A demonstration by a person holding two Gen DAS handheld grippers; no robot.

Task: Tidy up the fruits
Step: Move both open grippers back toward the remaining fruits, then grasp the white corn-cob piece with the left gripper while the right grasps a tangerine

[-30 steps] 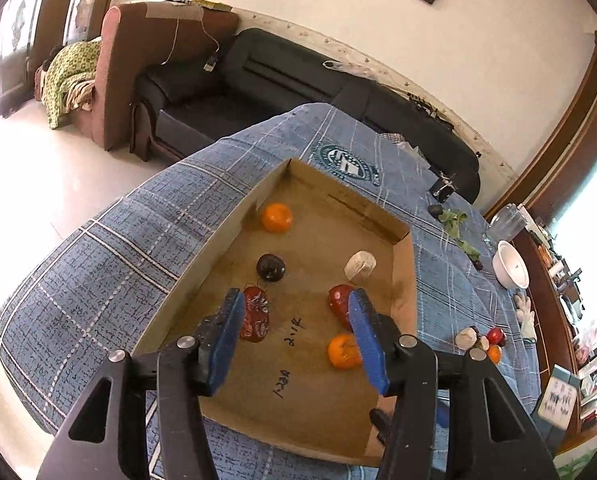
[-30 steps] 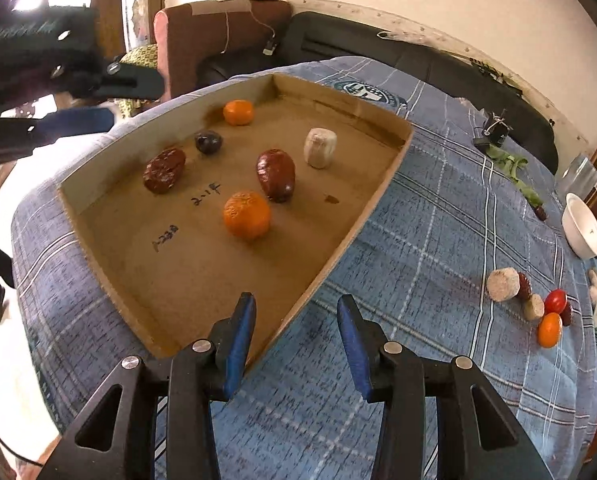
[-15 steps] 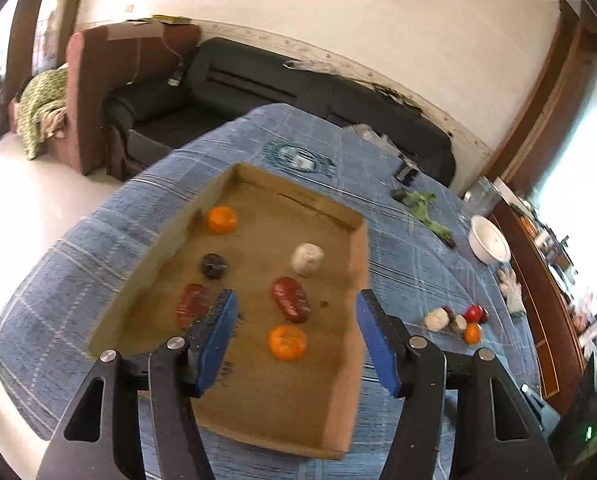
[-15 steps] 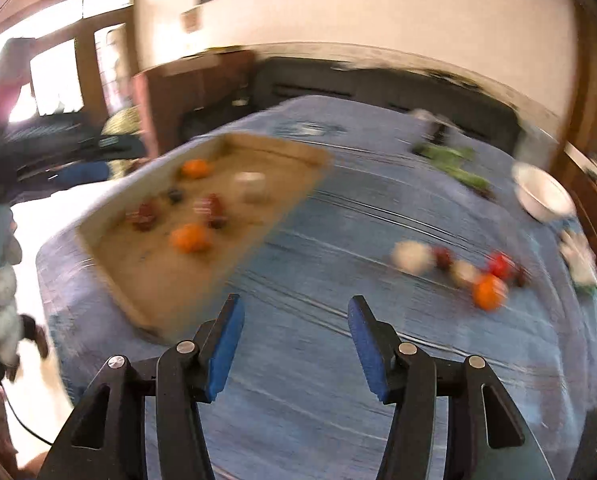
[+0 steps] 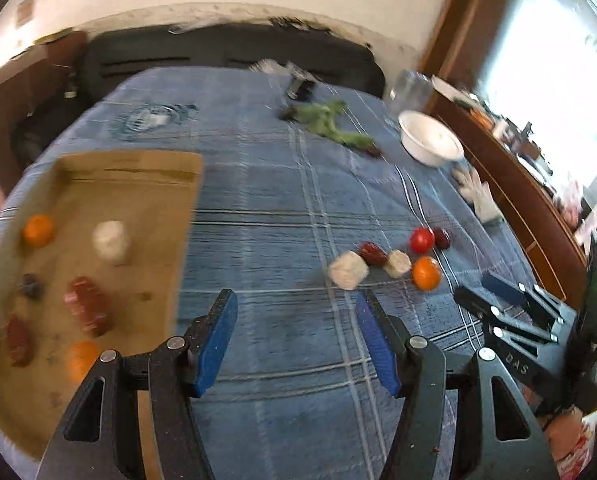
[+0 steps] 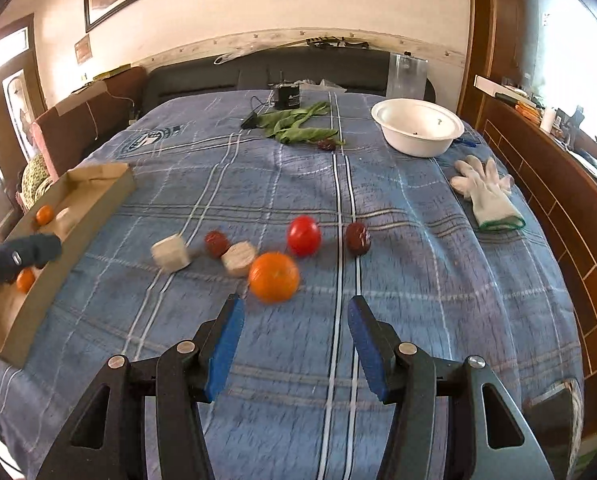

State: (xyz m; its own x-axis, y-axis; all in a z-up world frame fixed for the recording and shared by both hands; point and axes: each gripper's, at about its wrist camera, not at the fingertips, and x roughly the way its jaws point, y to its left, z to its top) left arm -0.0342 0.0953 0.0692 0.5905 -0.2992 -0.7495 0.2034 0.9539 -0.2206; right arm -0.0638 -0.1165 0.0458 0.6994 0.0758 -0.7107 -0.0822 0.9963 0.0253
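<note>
Two handheld grippers with blue pads hover over a table covered in a blue plaid cloth. The left gripper [image 5: 296,340] has its jaws partly apart with nothing between them, only bare cloth. The right gripper [image 6: 294,344] is the same: jaws partly apart, holding nothing.

To the left of both tools sits a shallow cardboard tray [image 5: 158,160]. It already holds several pieces: two small oranges, a pale chunk, a dark round fruit and what look like two or three reddish-brown dates, though blur makes the count uncertain.

Just ahead of the right gripper's tips lies a loose cluster on the cloth. Nearest, slightly left of centre, is an orange [image 6: 274,277]. Beyond it is a red tomato [image 6: 304,235], with a dark red date [image 6: 357,238] to its right. To the left of the orange are a pale round slice [image 6: 239,258], another date [image 6: 217,243] and a pale cube-like chunk [image 6: 171,257]. From the left gripper the same cluster lies ahead and to the right.

Farther off are a white bowl [image 6: 418,130], green beans [image 6: 294,124] and a white glove [image 6: 486,194].

The sorting looks roughly half done: about half the pieces are in the tray, while six remain on the cloth to be picked up. The orange seems the likeliest next pick for the right gripper.
</note>
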